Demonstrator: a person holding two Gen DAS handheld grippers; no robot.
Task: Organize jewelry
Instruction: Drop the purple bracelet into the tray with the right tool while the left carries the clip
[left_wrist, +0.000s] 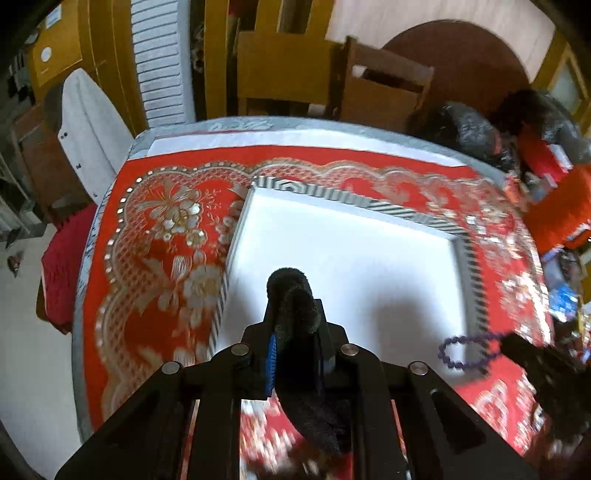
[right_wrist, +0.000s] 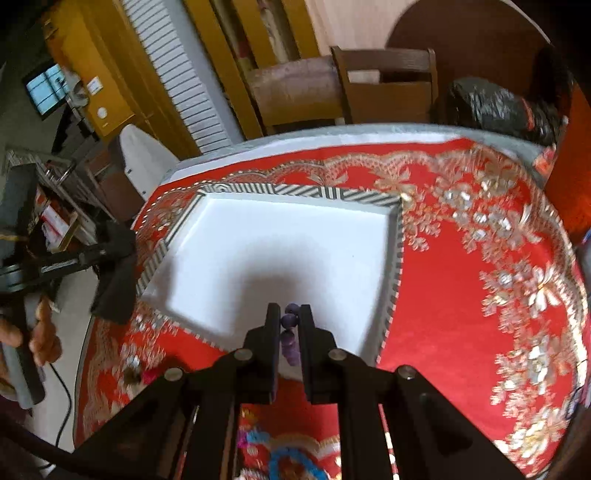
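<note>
Left gripper (left_wrist: 291, 291): jaws clamped on a black velvet pouch (left_wrist: 295, 306); loosen and it drops short of the tray (left_wrist: 369, 210)
Right gripper (right_wrist: 289, 321): jaws pinch only a few beads of the purple bead bracelet (right_wrist: 289, 320); a jolt could shake it free

I count one white tray (left_wrist: 343, 251), one purple bead bracelet (left_wrist: 467, 350), one black fuzzy band (left_wrist: 295, 306), two wooden chairs (right_wrist: 384, 88).

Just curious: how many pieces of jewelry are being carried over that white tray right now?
2: a black fuzzy band in the left jaws, a purple bead bracelet in the right. Others may be hidden.
</note>
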